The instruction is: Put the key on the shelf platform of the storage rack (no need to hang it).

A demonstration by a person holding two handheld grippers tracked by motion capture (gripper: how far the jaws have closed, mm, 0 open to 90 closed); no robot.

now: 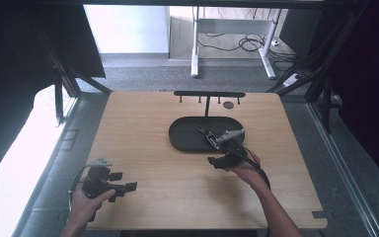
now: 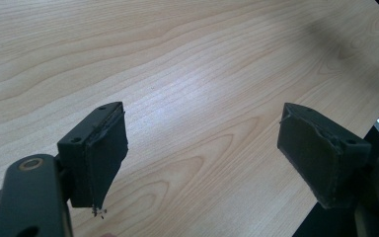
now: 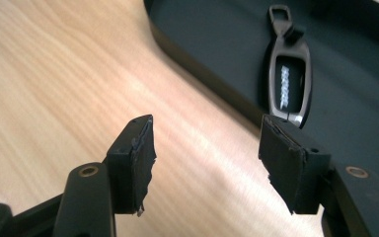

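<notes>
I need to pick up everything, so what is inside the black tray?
A key fob lies in the tray, a metal loop at its far end. The right gripper covers part of the tray's near rim.

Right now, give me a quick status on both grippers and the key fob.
Left gripper open, empty, over bare table. Right gripper open, empty, at the tray's near edge. Key fob lying flat in black tray. Nothing in the way.

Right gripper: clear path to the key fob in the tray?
Probably yes. The right gripper has its jaws open at the near rim of the black tray, and the key fob lies flat just ahead with nothing between them.
</notes>
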